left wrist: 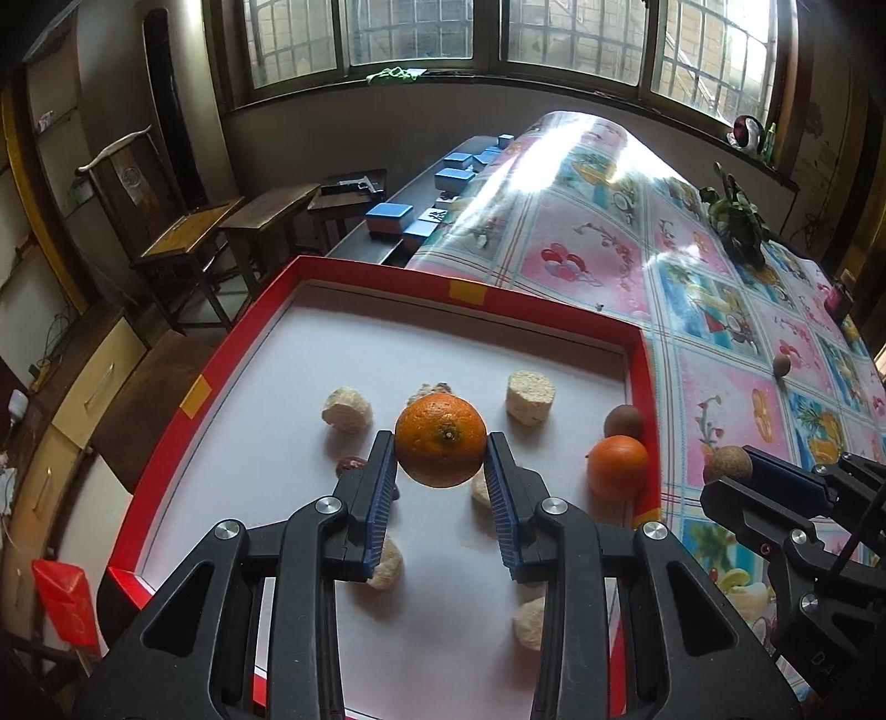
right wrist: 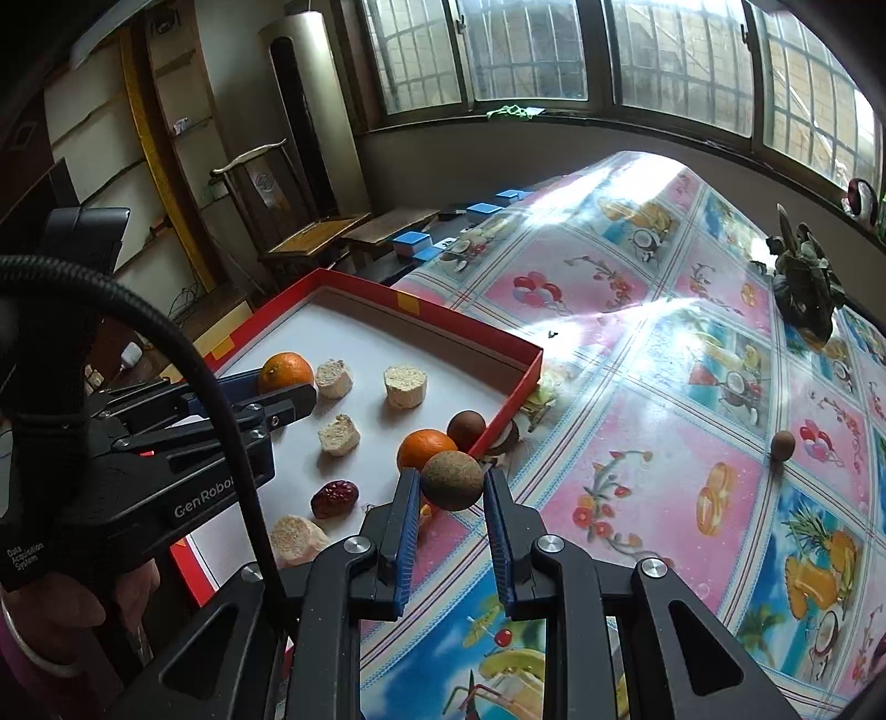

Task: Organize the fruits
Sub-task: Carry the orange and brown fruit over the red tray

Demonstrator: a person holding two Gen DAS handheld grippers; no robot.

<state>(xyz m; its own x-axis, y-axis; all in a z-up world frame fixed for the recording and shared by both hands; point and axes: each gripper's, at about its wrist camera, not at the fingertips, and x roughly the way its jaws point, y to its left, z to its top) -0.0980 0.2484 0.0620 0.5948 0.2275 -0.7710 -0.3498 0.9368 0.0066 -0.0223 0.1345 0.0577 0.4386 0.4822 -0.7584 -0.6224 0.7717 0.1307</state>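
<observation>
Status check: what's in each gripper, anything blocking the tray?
Left gripper shut on orange. Right gripper shut on brown fruit. Red tray crowded, bare patches remain.

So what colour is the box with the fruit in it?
The box has red walls with yellow patches and a white floor inside; the left wrist view shows it best.

1. Setting: a room in a lived-in home, used as a dining or sitting room.
2. Table (left wrist: 692, 266): covered with a glossy plastic cloth printed with fruit, drinks and balloons.
3. Seating: a carved wooden chair (left wrist: 166, 221) and dark wooden stools (left wrist: 271, 216) stand beside the table.
4. Windows (left wrist: 498, 33): a row of framed panes with outside grilles; small household items sit on the sill.
5. Storage: a cabinet with drawers (left wrist: 94, 382) and wall shelves (right wrist: 183, 111) line one side.
6. Decoration: a potted plant (left wrist: 736, 216) stands on the table.
</observation>
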